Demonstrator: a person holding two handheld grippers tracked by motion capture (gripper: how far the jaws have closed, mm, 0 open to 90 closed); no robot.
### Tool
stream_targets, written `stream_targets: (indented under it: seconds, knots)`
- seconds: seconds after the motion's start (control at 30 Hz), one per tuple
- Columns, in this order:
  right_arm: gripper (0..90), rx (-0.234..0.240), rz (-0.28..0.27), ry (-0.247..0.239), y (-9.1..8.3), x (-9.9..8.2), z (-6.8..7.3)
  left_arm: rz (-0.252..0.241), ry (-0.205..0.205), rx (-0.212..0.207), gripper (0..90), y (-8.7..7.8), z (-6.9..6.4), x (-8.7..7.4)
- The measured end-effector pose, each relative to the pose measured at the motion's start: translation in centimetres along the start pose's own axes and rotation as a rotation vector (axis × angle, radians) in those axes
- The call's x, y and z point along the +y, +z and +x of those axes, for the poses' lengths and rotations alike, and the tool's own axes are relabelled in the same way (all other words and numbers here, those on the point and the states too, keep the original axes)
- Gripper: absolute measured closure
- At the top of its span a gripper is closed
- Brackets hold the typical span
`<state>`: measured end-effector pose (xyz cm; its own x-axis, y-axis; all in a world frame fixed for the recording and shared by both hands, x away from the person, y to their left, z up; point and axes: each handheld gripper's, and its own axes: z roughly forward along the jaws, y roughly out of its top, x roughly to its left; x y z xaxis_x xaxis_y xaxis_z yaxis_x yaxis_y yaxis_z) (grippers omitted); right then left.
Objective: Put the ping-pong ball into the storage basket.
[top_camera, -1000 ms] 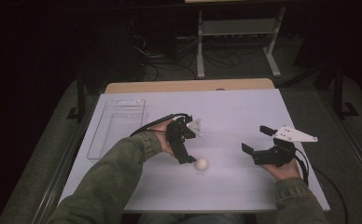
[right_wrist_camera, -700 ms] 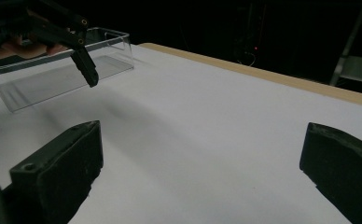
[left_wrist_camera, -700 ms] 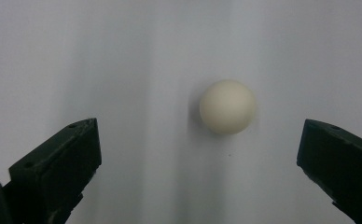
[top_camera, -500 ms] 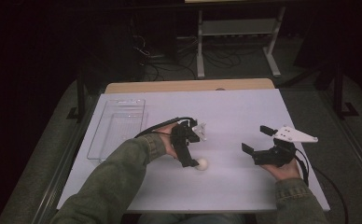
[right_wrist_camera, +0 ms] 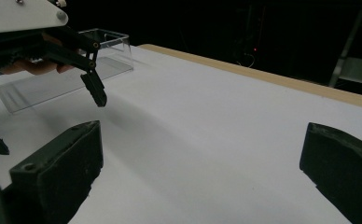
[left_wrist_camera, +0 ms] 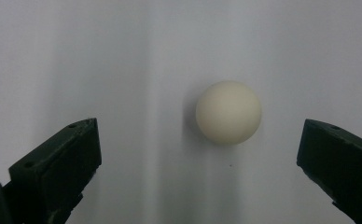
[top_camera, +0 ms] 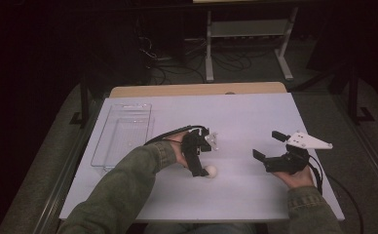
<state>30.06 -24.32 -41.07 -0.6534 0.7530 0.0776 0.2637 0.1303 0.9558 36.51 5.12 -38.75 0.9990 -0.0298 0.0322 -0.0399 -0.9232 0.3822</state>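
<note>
Right now my biggest worry is the ball (left_wrist_camera: 228,112) on the white table (top_camera: 255,117): it's round and light, sits off-centre toward one jaw of my left claw (top_camera: 200,171), wide open w/ nothing held, so uneven closing would prob knock it rolling. Clear tray (top_camera: 123,136) sits well apart at the far left, path btwn looks free. Right claw (top_camera: 267,146) hovers wide open, empty, off to the side, not in the way.
</note>
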Motion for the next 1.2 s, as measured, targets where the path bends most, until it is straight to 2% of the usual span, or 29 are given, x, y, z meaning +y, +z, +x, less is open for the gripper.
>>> stream_targets:
  seconds: [0.33, 0.63, 0.93, 1.03, 1.2]
  knots:
    - [0.0, 0.001, -0.001, 0.005, 0.0, 0.0, 0.0, 0.010, 0.007, -0.016, 0.0, 0.8, 0.0, 0.2]
    - [0.0, 0.000, 0.002, 0.005, 0.0, 0.0, 0.0, 0.031, 0.014, -0.056, 0.0, 1.5, -0.2, 0.2]
    - [0.0, 0.003, 0.007, 0.005, 0.0, -0.1, 0.0, 0.038, -0.003, -0.058, 0.0, 2.3, -0.2, 0.4]
    - [0.0, 0.006, 0.014, 0.001, 0.1, -0.1, 0.0, 0.016, -0.020, -0.062, 0.0, 2.6, -0.3, 0.3]
    - [0.0, 0.005, 0.019, 0.001, 0.1, -0.1, 0.0, 0.027, -0.022, -0.062, 0.0, 3.0, -0.4, 0.2]
